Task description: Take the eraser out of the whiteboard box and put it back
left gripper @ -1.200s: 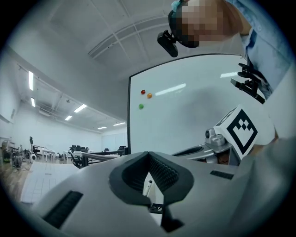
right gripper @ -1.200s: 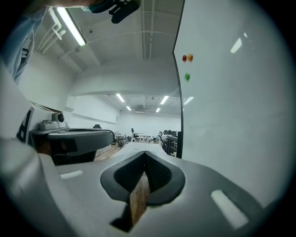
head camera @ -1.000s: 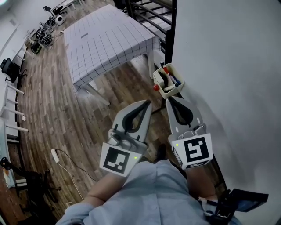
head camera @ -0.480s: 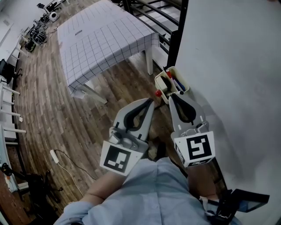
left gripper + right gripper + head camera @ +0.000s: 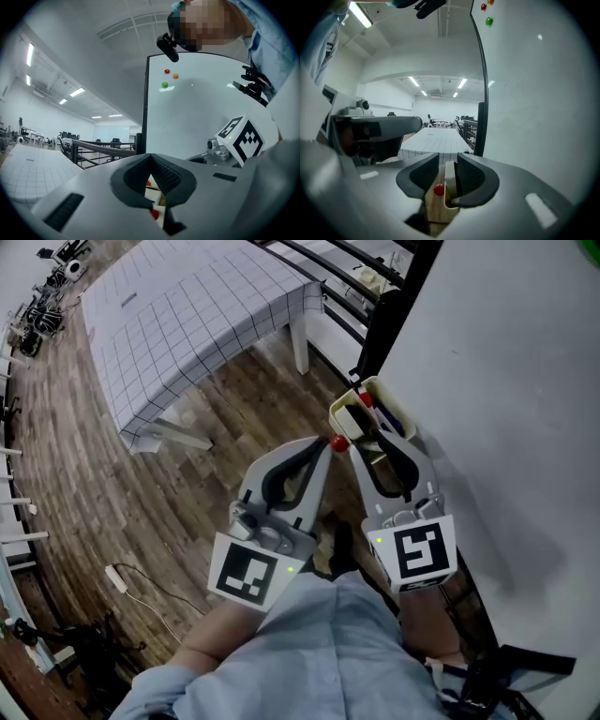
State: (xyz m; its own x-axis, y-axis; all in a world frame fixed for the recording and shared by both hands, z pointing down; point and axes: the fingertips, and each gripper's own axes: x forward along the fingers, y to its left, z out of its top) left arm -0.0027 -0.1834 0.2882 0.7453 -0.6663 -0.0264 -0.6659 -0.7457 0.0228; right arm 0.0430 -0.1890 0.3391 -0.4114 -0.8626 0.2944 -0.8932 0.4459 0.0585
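Grippers sitting side by side just below the camera, both pointing away toward the foot of the board. Left gripper (image 5: 151,157) is showing its tips pressed together with nothing between them. It is hanging over the wooden floor (image 5: 187,502), tip just beside a small red ball (image 5: 338,443) on the outer side of the box.

Right gripper (image 5: 449,161) is standing part open, its jaws having just been opening, and gripping nothing. The near wall of the whiteboard box (image 5: 337,407) is showing in the gap between the pads, not pinched.

The box is hanging on the whiteboard (image 5: 506,381), straight ahead of the right tips. Its long side is running along the board face, in line with that gripper. Inside, a dark block (image 5: 351,419) at the near end is probably the eraser, though it is too small to be sure. Markers (image 5: 367,402) are sitting beyond it, toward the board.

Judging the right hand nearer and better placed: the reach is going straight ahead and slightly down into the open top. Gridded table (image 5: 187,315) is standing well apart, farther off.
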